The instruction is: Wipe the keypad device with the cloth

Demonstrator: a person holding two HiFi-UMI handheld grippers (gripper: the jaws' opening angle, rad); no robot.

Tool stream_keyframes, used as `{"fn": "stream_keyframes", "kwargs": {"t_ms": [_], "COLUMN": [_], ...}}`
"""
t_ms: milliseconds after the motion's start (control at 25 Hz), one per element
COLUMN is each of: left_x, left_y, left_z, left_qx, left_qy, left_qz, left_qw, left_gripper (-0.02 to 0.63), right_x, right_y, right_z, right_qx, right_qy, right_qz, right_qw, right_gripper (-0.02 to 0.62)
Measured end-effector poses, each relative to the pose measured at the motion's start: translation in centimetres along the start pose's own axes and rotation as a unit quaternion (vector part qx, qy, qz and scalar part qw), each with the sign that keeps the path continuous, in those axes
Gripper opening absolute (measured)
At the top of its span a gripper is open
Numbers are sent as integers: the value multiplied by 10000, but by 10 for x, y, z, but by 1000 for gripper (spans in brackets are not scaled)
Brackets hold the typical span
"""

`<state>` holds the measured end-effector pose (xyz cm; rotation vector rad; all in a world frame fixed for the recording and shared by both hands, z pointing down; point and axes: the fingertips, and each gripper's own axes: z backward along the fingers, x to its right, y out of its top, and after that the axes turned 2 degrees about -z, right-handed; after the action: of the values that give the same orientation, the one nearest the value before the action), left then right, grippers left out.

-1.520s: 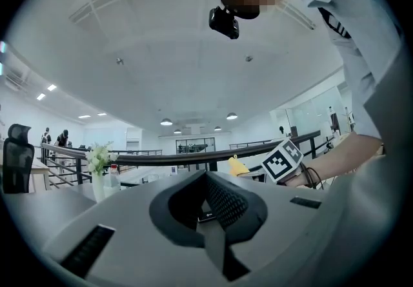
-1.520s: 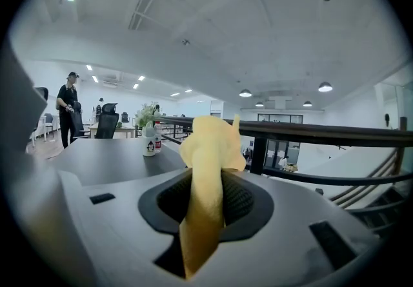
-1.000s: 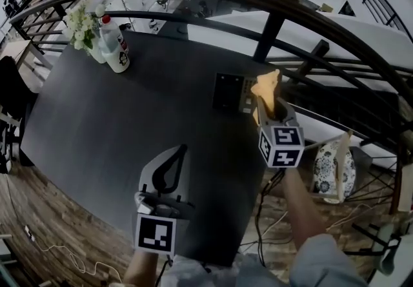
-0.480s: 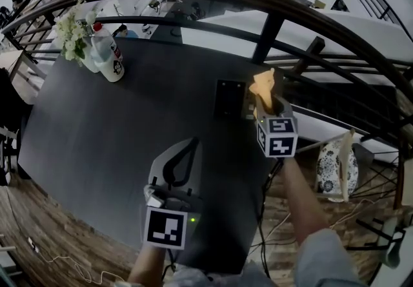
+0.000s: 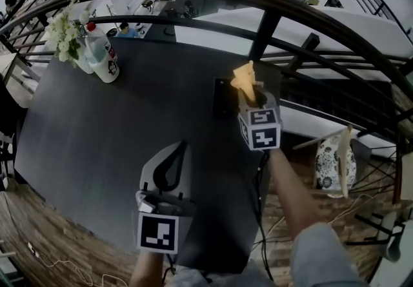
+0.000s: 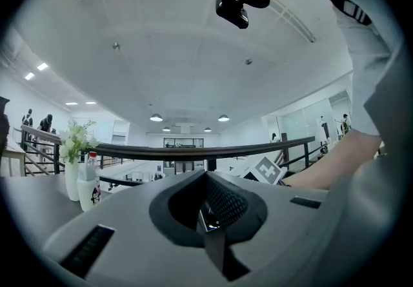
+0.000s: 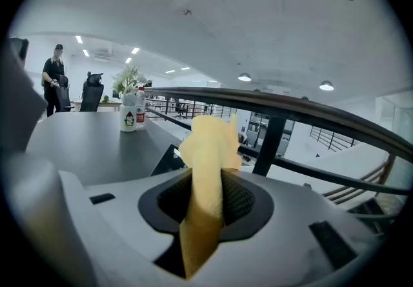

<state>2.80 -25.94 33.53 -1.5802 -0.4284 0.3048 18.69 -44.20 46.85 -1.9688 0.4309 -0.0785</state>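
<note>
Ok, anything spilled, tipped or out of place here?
Nothing stands out. The red-capped plastic bottle and vase of white flowers stand upright on the dark table, the black keypad device lies flat near its far edge, and the yellow cloth is pinched in the right gripper.

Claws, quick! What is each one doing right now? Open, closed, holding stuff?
Left claw: closed, holding nothing.
Right claw: closed on the yellow cloth.

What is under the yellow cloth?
The dark keypad device lies below the cloth; its right part is covered by the cloth and right gripper, so contact cannot be seen.
</note>
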Motion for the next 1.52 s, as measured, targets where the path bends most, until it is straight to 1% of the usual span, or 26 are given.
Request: {"fn": "stream_keyframes", "kwargs": {"t_ms": [120,320,520,640,760,960,1200,1520], "left_x": [-5,-17,-21,-22,-21,-19,-17,-8], "left_y": [-2,-4,-7,-10,-13,-14,-11,-11], "left_z": [4,11,15,18,18,17,15,11], "left_qx": [4,1,-47,-91,-132,-144,-89,-102], "left_qy": [103,299,320,333,317,318,301,227], "left_qz": [97,284,122,140,67,109,217,222], "left_qw": [9999,9991,9994,9993,9994,9993,9993,9994], "left_gripper": [8,8,6,6,8,8,8,8], "right_x": [-19,-56,-82,-95,-105,-120,-118,-87], "right_y": [3,3,-4,-10,-17,-29,-36,-48], "right_z": [-7,-13,-16,-16,-14,-12,-6,5], "right_qx": [10,-28,-81,-124,-189,-298,-310,-329], "right_qy": [108,444,714,853,935,1105,1107,844], "right_qz": [113,281,315,317,377,400,334,194], "right_qw": [9999,9986,9969,9958,9947,9926,9928,9957], "right_gripper": [103,103,103,103,103,103,103,103]}}
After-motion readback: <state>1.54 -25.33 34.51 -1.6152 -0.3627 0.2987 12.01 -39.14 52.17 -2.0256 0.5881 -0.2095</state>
